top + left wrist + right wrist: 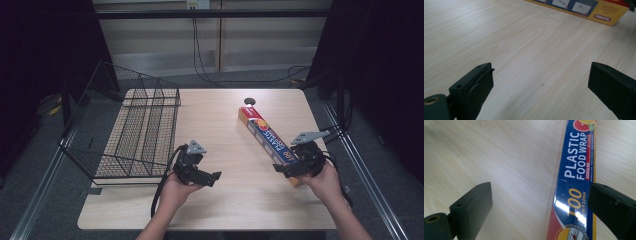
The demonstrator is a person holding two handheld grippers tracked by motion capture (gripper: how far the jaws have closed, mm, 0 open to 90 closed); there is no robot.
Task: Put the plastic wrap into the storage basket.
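Box (265,136) of plastic food wrap, long and narrow, lying flat on the tabletop (225,200) right of centre, running diagonally from the far middle toward the near right edge. Near end under the right tool (286,169); far end close to a small dark hole (250,101) in the tabletop.

Step in hand, by the look of it: the reach for the box, grip not yet made. Right tool hovering over the near end, jaws spread wide, nothing pinched; in the right gripper view the box (574,195) sits off centre, partly under the right-hand jaw rather than squarely between the two. Next move likely calls for shifting sideways to straddle the narrow width, lowering, then closing on the long sides.

Left tool (216,177) well apart from the box, low over bare wood near the front, jaws likewise spread and empty; box corner (599,12) visible far ahead in the left gripper view.

Wire basket (131,131) at the left edge, empty, a likely destination.
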